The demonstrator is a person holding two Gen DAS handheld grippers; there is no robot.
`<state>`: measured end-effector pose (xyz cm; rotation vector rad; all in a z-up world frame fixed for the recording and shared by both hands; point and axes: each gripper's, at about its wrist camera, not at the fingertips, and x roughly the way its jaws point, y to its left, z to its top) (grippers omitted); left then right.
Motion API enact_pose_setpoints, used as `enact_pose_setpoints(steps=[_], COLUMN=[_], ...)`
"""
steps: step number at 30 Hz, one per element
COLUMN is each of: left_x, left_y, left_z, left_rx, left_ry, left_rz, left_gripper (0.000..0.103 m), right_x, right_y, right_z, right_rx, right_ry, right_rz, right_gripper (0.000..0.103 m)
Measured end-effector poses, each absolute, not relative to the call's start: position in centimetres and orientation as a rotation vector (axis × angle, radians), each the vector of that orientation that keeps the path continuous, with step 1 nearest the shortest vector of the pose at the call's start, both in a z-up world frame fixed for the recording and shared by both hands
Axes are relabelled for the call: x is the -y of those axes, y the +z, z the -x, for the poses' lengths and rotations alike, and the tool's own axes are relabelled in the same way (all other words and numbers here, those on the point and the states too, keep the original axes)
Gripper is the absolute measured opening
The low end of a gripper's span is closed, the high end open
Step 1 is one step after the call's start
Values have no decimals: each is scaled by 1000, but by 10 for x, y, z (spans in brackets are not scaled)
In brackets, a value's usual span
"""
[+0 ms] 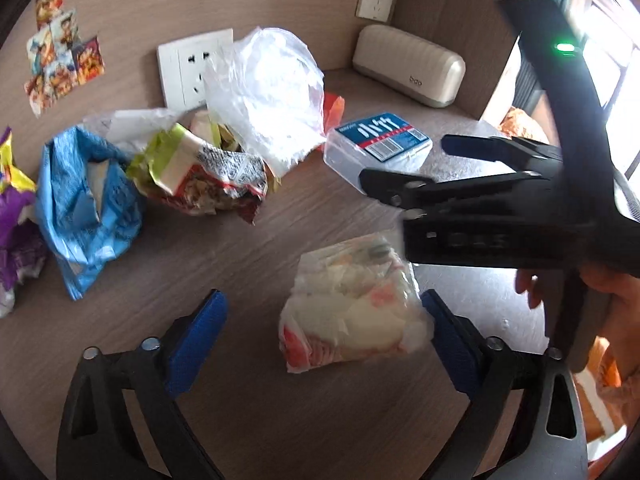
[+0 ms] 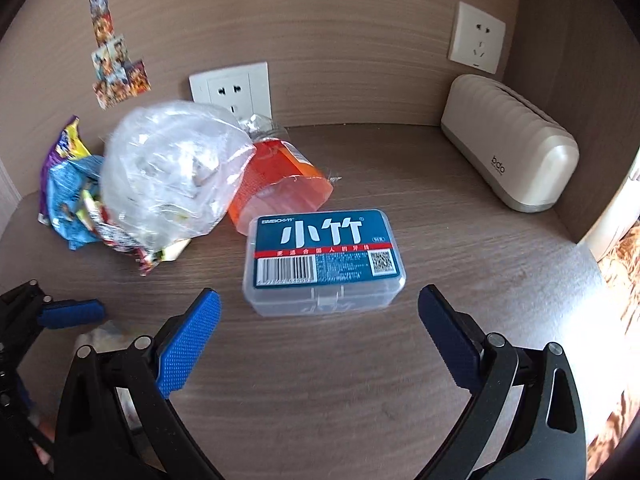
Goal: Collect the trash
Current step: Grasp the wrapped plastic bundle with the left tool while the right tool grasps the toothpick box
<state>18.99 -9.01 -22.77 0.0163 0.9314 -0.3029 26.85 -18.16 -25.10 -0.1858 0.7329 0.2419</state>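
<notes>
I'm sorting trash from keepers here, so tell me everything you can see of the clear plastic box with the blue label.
The clear plastic box is a rounded rectangular case, lying flat on the wooden tabletop with its lid closed and a small front latch. A blue label covers its top, with large white Chinese characters, a red strip, a barcode and a QR code. Its contents cannot be made out. An orange wrapper lies right behind it. The open right gripper faces it without touching.

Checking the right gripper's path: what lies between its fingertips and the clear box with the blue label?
Only bare tabletop, in the right wrist view, between the open right gripper and the box.
</notes>
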Motion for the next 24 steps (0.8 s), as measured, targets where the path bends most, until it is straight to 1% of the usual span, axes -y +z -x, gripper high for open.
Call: enact_pose_setpoints(steps=[2,3,4,5,6,8,17,24], left_x=[91,92,92,93,93,92,84,99], left_y=[-227,-227,-226,-226,-226,-226,-215,-198], left_z=[-193,-194,-196,-197,-199,-200,-190,-178], left_rx=[-926,-923,-919,-920,-919,-914,-913,-879], left_ry=[-318,-322,-325,-331,-342,-344,-355,-368], left_rz=[-38,-43,-52,-55,-58,-55,-47,-78], left_gripper=[70,65,57,57,56,55,54,54], right_x=[177,176,175,174,173,172,180,200], right_y=[-256,-258,-259,-259,-259,-258,-246,-230], right_z=[-276,-280,-283,-286,-286,-286,-259,-225], right_rx=[-745,-760,-773,-778,-777,-768,-729,-704], right_ry=[233,231,237,247,251,252,236,202], right_rz=[208,213,211,205,204,204,159,108], right_gripper=[98,98,98,98,96,88,88,88])
